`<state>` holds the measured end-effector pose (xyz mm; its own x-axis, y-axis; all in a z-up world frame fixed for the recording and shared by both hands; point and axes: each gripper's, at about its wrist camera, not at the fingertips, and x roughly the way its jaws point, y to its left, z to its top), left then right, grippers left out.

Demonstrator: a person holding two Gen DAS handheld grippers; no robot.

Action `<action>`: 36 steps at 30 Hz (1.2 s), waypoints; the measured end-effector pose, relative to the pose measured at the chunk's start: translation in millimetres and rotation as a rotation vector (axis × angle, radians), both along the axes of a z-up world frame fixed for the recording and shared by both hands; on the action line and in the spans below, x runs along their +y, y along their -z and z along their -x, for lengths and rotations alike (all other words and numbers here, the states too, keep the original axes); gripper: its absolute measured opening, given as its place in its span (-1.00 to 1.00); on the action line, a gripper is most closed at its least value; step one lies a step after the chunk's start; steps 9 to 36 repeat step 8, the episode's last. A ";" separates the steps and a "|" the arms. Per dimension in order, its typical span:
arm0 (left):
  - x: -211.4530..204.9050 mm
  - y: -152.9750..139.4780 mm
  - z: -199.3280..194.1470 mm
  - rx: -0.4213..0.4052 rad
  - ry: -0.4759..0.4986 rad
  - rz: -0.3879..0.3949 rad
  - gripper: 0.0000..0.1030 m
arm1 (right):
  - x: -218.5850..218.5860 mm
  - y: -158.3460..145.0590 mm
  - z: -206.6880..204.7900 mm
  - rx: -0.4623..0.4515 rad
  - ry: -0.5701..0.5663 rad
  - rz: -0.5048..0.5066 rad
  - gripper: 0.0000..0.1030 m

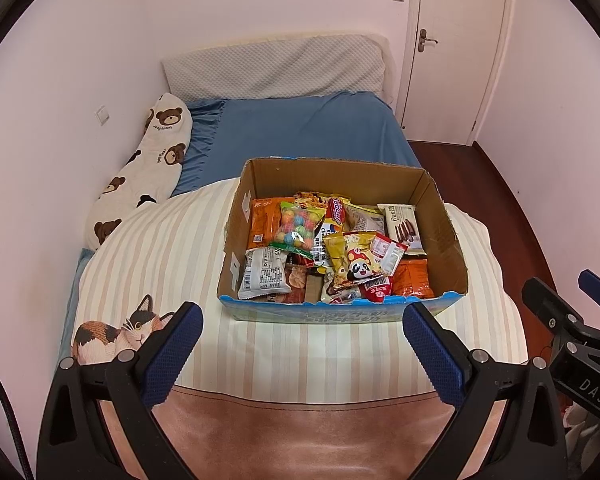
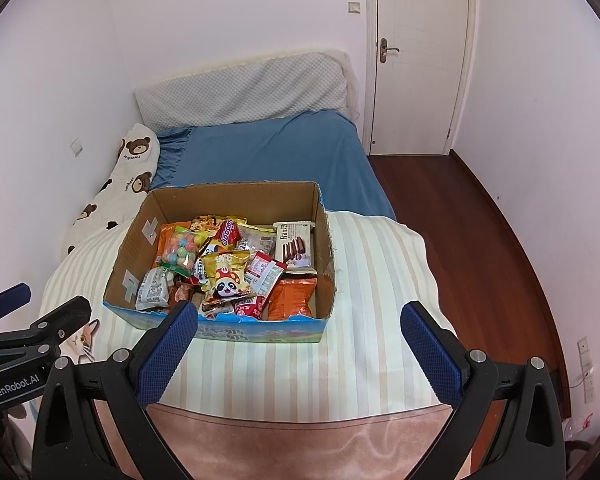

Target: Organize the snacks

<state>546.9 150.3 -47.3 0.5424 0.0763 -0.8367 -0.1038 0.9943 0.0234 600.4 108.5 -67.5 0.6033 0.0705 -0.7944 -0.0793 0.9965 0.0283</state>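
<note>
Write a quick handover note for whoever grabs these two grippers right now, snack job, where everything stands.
Left gripper: open, empty, short of the box.
Right gripper: open, empty, level with the box's near edge.
Cardboard box sits on the striped blanket on the bed, holding a loose pile of snacks: candy bag, panda packet, wafer pack.
Done: nothing gripped; no snack outside the box.
Left: all the sorting.

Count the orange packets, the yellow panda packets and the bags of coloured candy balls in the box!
Orange packets: 2
Yellow panda packet: 1
Bag of coloured candy balls: 1
Total: 4
</note>
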 end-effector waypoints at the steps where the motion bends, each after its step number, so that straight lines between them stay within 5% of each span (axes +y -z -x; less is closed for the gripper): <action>1: 0.0 0.0 0.1 0.000 0.000 0.001 0.99 | -0.6 -0.3 0.2 0.001 0.000 0.001 1.00; 36: -0.6 -3.4 -0.8 -0.004 -0.003 -0.001 0.99 | -1.0 -0.4 0.1 0.000 -0.002 0.004 1.00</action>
